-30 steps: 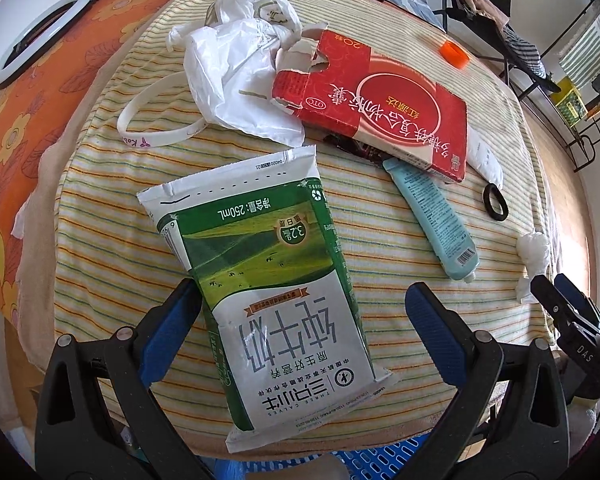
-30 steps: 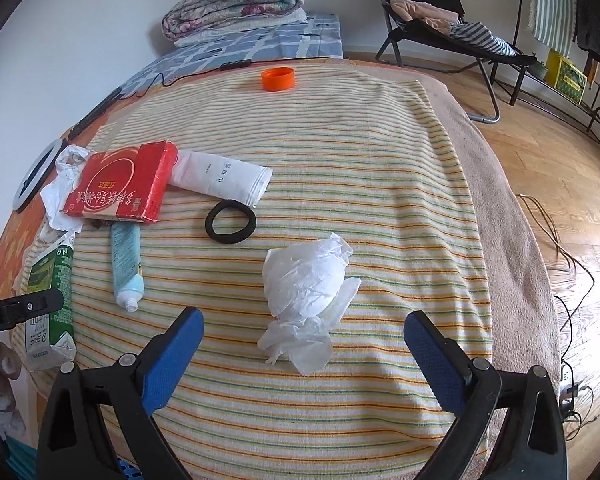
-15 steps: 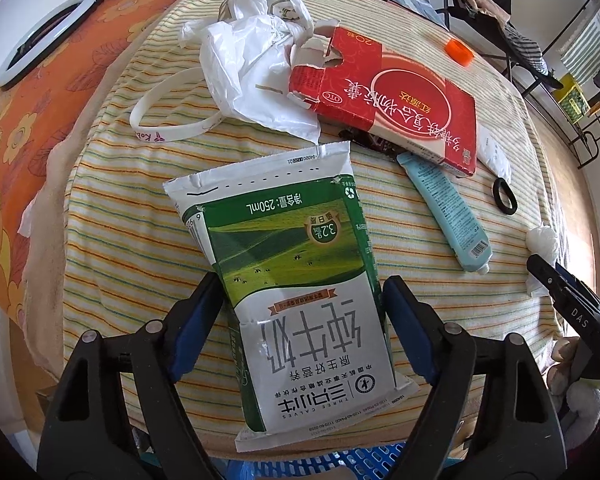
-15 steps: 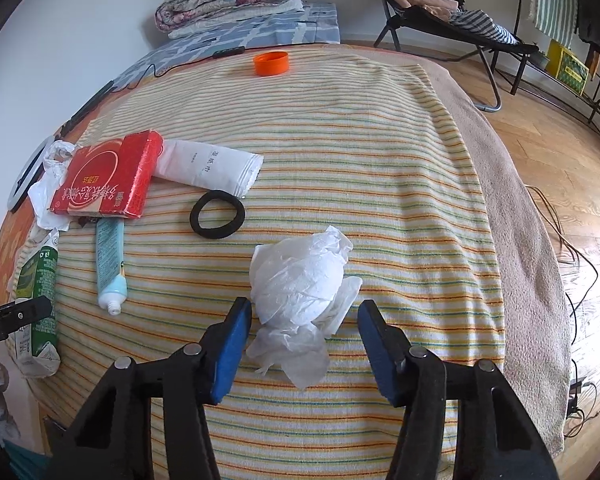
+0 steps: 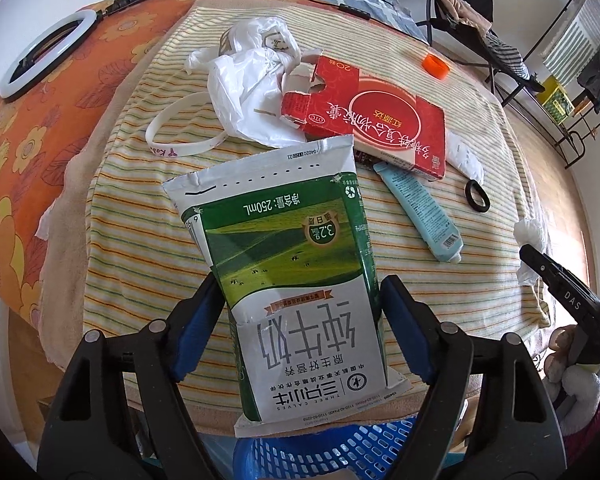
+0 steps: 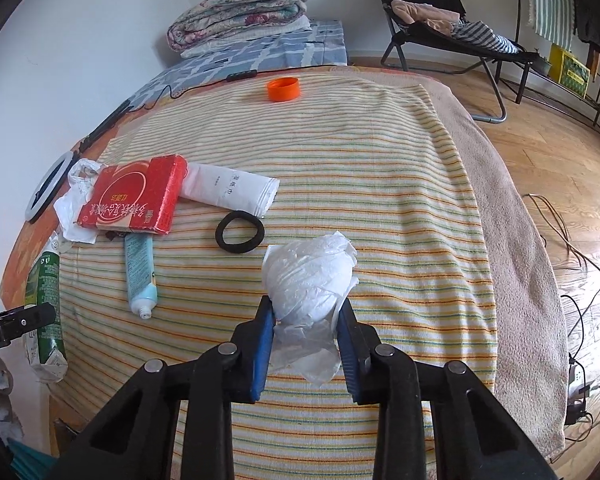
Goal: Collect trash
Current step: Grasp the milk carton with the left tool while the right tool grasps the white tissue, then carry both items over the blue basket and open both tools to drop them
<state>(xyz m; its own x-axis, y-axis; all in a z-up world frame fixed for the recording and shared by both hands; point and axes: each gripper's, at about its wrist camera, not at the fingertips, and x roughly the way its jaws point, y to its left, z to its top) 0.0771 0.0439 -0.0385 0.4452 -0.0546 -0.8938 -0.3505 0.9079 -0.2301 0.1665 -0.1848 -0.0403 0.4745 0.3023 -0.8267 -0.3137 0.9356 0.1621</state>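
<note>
The striped cloth (image 6: pixel 380 152) spreads out ahead of both tongs, soft and a little saggy, so anything pressed into it will sink rather than slide.

Biggest of the trash is the milk pouch (image 5: pixel 296 272). It lies flat, running straight out from the left tongs (image 5: pixel 300 316), whose blue pads sit against its two long edges about halfway up. They look closed on it, though I could not swear the squeeze is firm yet. It looks empty and limp, light, with slick printed film; taken by the edges like that I would expect it to buckle or slither. A pinch across the flat face near the bottom seam would hold better. The blue basket (image 5: pixel 332 456) shows just under and behind those tongs, presumably where it goes.

Beyond the pouch, further from the left tongs, is the red carton (image 5: pixel 376 120), torn open at one end. It is stiffer, probably light, best gripped across its thin side. Just beside it to the far left is the white plastic bag (image 5: pixel 248 96), floppy, to be grabbed anywhere in a bunch.

The crumpled tissue (image 6: pixel 310 276) sits right between the pads of the right tongs (image 6: pixel 306 328), which have it clamped at its lower half. It is featherlight and squashy and cannot be hurt, only torn if dragged.

The tube (image 6: pixel 140 276) lies well off to the left of the right tongs; it is small and smooth and will likely roll.
</note>
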